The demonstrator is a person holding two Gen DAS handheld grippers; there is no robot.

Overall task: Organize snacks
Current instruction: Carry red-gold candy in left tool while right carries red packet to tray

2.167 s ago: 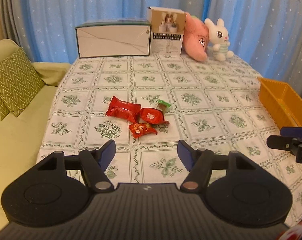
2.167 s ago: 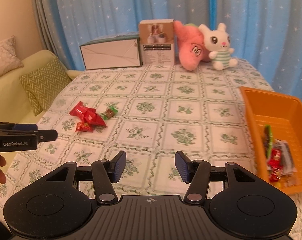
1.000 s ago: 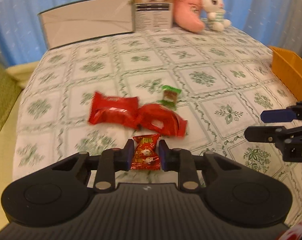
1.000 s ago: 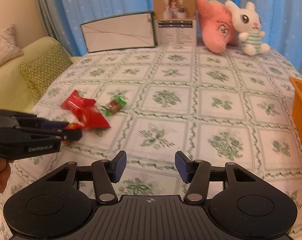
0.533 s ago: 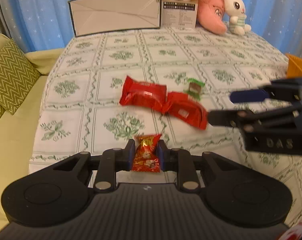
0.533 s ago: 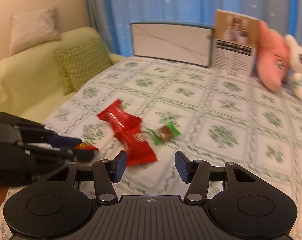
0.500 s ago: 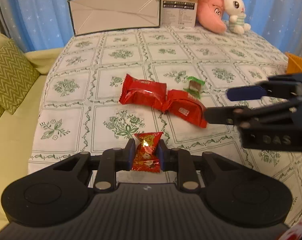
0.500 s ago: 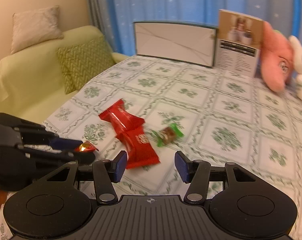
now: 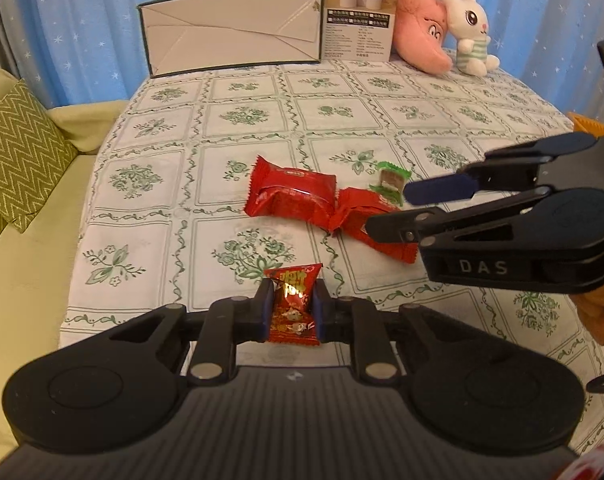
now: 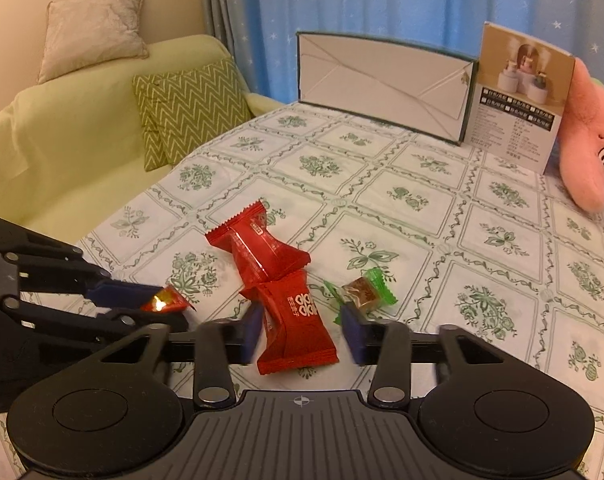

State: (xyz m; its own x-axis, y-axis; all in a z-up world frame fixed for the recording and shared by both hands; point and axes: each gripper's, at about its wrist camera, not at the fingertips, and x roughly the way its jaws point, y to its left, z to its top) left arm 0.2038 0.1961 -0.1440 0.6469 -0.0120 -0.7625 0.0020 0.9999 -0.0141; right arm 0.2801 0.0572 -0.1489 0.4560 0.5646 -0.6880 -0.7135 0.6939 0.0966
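My left gripper (image 9: 290, 310) pinches a small red foil candy packet (image 9: 293, 305); my right gripper (image 10: 302, 330) gapes wide.

Its fingers straddle the nearer red plastic snack pouch (image 10: 295, 322), left of the green-wrapped candy (image 10: 364, 293), on the floral-checked tablecloth (image 10: 422, 216); sofa far left.

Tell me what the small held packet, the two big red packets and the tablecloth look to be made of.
Small held packet: likely metallised foil film; it glints gold. Two big red packets: glossy plastic film, with crimped zigzag ends and sheen. Tablecloth: printed, faintly shiny, perhaps vinyl or coated fabric; unclear.

bare tablecloth (image 9: 382, 112) ahead gives passage; boxes (image 9: 229, 32) and plush toys (image 9: 468, 28) (far edge) block it
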